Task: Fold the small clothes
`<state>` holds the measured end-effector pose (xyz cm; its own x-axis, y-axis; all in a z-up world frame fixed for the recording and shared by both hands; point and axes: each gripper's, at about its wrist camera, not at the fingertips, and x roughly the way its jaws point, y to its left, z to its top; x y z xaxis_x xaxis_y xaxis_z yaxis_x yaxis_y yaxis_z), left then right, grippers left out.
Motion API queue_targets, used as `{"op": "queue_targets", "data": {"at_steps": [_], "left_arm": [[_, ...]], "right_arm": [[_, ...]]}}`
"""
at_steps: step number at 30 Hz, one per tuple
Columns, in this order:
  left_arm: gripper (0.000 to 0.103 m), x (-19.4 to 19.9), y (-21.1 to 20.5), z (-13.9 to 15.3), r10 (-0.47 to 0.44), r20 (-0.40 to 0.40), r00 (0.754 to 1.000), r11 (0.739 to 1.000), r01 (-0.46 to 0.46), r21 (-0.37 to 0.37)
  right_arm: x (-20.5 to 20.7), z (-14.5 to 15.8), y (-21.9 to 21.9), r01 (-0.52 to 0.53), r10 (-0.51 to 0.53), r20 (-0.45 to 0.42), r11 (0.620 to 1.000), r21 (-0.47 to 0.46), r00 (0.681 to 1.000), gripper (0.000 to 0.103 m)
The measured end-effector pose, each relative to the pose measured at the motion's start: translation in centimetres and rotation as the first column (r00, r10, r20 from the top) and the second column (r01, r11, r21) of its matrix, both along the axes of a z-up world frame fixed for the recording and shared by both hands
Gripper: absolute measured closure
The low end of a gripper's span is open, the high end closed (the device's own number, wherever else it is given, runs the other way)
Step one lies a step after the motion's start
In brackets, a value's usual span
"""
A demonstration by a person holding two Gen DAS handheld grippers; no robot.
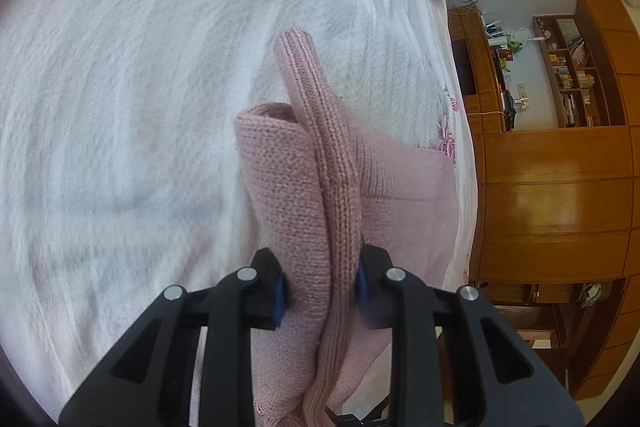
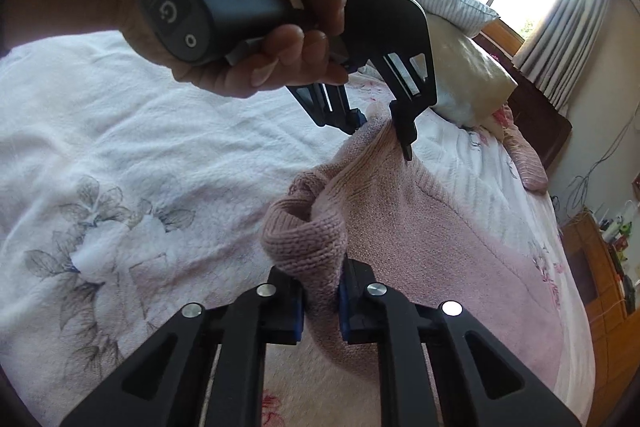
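Pink knit sweater (image 1: 304, 195), bunched & lifted; left gripper (image 1: 322, 291) + right gripper (image 2: 322, 301) both clamped on it.

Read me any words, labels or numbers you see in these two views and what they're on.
No readable words or numbers.
Power symbol and a ring mark, no letters: on the grey handle of the left hand-held gripper.
Book spines on the wooden shelf: too small and blurred to read.

Black claw (image 1: 322, 291), blue pads (image 1: 280, 297)
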<state>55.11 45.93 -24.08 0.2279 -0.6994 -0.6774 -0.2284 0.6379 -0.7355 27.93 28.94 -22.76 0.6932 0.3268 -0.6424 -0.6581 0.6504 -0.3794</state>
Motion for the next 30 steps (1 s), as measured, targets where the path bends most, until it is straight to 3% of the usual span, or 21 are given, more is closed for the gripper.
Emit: {"op": "queue_targets", "data": {"at_steps": [18,24,30], "left_arm": [[0.079,1.9,-5.2,7.5,-0.047,0.04,0.998,0.993,0.042,0.106],[0.079,2.4,-8.0,10.0,-0.065,0.049,0.997,0.987,0.057,0.15],[0.079,3.0,-11.0,12.1,-0.078,0.05,0.996,0.978,0.067,0.197]], "right_arm": [[1.2,6.0,-5.3,0.09,-0.082,-0.046,0.972,0.216,0.996,0.092],[2.5,8.3,-8.9,0.146,-0.107,-0.131,0.93,0.337,0.986,0.092],[3.0,9.9,-12.2,0.195,-0.144,-0.153,0.892,0.408,0.978,0.092]]}}
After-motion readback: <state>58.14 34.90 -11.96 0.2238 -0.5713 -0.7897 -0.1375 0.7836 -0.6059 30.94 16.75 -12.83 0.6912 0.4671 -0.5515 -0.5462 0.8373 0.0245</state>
